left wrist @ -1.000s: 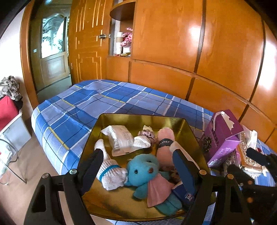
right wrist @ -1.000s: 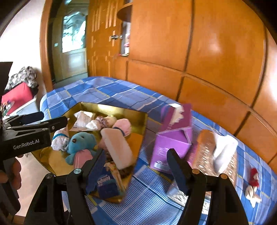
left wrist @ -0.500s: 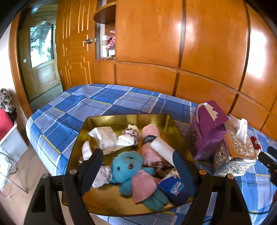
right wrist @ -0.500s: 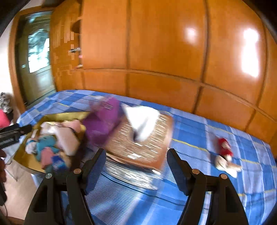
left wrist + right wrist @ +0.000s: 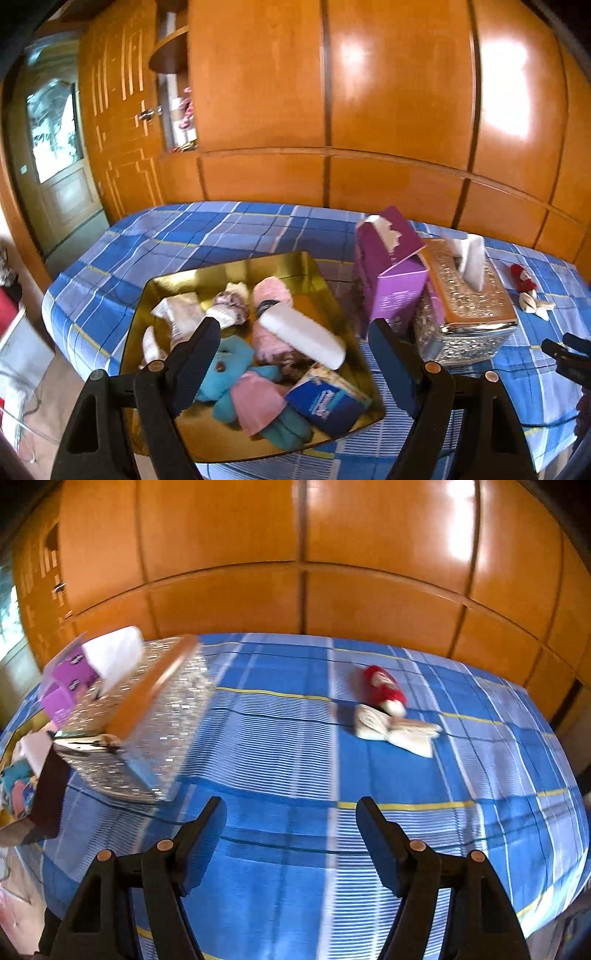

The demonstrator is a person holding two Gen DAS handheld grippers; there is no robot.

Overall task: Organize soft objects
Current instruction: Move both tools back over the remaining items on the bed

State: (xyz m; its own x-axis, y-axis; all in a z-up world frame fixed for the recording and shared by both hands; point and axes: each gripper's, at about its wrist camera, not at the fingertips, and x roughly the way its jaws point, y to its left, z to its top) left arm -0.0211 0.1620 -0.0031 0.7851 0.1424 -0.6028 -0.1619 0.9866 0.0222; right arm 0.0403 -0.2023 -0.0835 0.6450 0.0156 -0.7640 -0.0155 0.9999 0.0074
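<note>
A gold tray (image 5: pixel 295 264) rests on the blue plaid bed and holds a teal plush animal (image 5: pixel 231 363), pink and white soft things and a blue tissue pack (image 5: pixel 327 400). My left gripper (image 5: pixel 295 341) hovers open above the tray's near part, with nothing between its fingers. On the bed's right side lie a small red plush (image 5: pixel 384 686) and a cream cloth piece (image 5: pixel 391 727), the red plush (image 5: pixel 522 277) also showing in the left wrist view. My right gripper (image 5: pixel 291 821) is open over bare bedding, short of those two.
A purple tissue box (image 5: pixel 388 273) and a silver embossed tissue box (image 5: pixel 465 295) stand right of the tray; both boxes (image 5: pixel 147 709) sit left of my right gripper. A wooden wardrobe wall (image 5: pixel 369 110) backs the bed. A door is at far left.
My right gripper swung right, from over the tray and tissue boxes to the bed's open side near the red plush. My left gripper drew back and rolled a little, keeping the tray in view.
</note>
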